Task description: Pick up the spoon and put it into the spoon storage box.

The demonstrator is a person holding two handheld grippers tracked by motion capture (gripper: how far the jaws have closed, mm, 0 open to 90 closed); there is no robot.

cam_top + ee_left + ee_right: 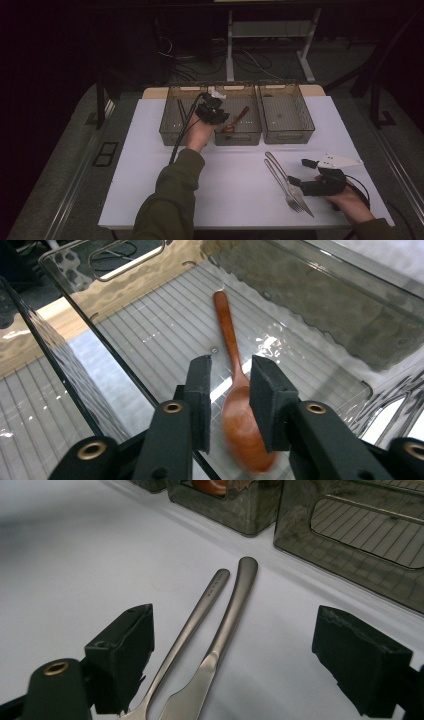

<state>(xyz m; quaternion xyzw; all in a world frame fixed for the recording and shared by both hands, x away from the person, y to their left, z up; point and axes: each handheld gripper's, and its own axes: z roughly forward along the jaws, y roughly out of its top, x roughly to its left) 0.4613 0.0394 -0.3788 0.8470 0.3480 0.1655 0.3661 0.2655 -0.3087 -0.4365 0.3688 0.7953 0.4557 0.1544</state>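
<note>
The wooden spoon [235, 390] is reddish brown, with a glossy bowl. It lies in the middle bin [250, 134], which is smoky grey and see-through, with a pattern of thin pale lines on the floor. The left bin [167, 131] and the right bin [300, 131] have the same grey tint and the same lines. The fork [192, 625] and the knife [225, 630] are matte silver-grey metal. The desk [230, 185] is plain white. The left hand-held gripper [227, 390] and the right hand-held gripper [232, 655] are black, with brass-coloured rivets. The sleeve [172, 195] is olive green.
</note>
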